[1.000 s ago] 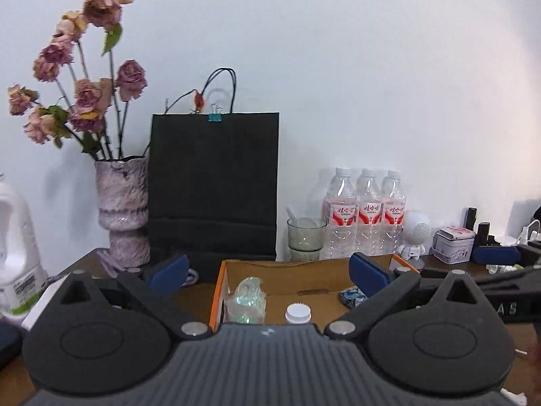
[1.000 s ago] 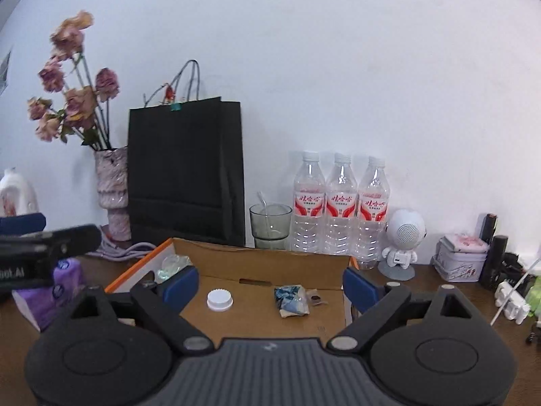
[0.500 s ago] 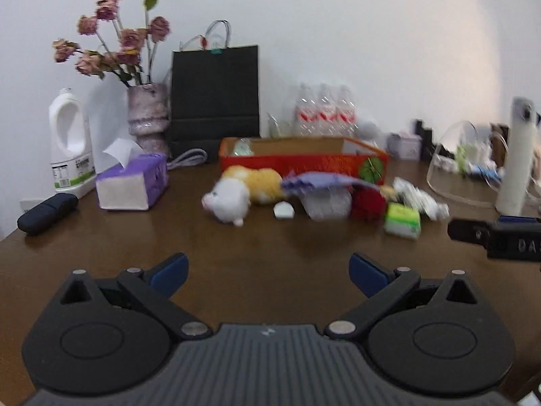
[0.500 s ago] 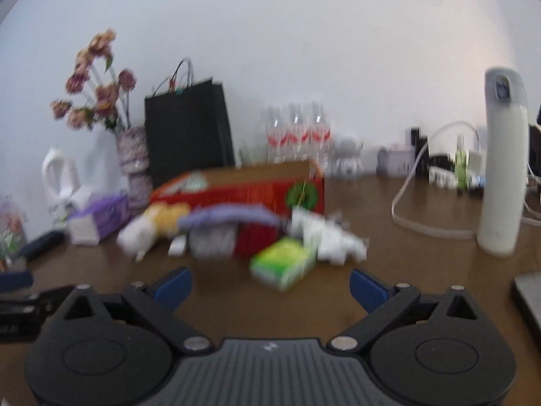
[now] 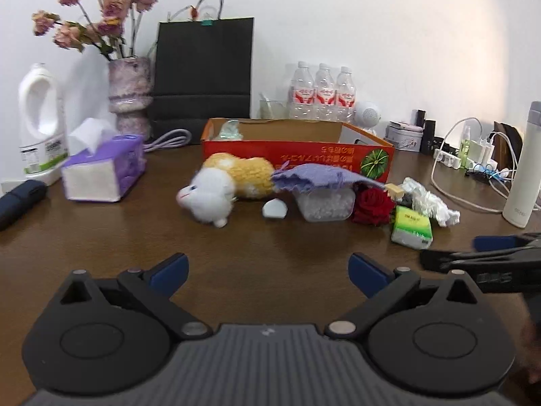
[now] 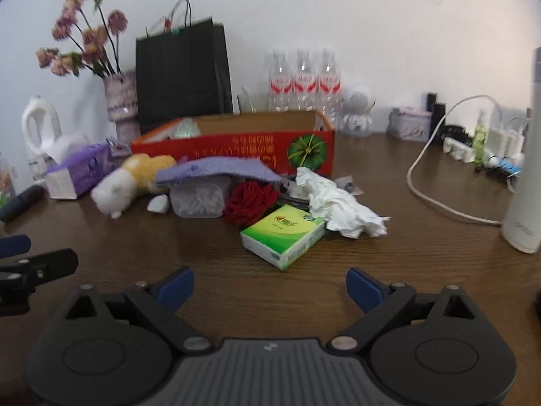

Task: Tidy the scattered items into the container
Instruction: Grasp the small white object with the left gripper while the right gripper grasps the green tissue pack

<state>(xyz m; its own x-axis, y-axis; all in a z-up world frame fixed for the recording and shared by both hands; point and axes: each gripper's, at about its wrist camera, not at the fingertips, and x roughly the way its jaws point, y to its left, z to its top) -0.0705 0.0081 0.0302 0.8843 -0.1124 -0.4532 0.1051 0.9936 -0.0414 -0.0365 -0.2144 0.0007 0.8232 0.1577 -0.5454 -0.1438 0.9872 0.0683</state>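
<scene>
The left gripper (image 5: 267, 272) is spread wide over bare brown table (image 5: 236, 253), nothing between its blue pads. The right gripper (image 6: 269, 287) also stands wide with nothing between its pads, its jaws closing slightly.

The container, a red cardboard box (image 5: 297, 155) with a pumpkin print, sits far centre, open side up. The scattered items lie in a row just in front of its near wall:
- plush toy (image 5: 223, 186), white and yellow, at the left end;
- small white object (image 5: 274, 209) beside it;
- clear plastic tub (image 5: 326, 203) with a purple cloth (image 5: 318, 176) draped over it;
- red rose (image 5: 372, 204);
- green tissue pack (image 5: 412, 226), nearest of the row;
- crumpled white paper (image 5: 429, 201) at the right end.

The left wrist view alone shows the right gripper's finger entering at the right edge, near the green pack, and looks further into the box, where a clear crumpled wrapper (image 5: 230, 130) lies at the left corner. The right wrist view alone shows the green pack's printed top face (image 6: 287, 231), a small item (image 6: 348, 184) behind the crumpled paper, and the left gripper's finger at the left edge.

Behind the box: black paper bag (image 5: 203, 74), vase of dried flowers (image 5: 130, 91), three water bottles (image 5: 323, 93). The purple tissue box (image 5: 104, 169) stands left, and the white flask (image 5: 524, 165) right.
</scene>
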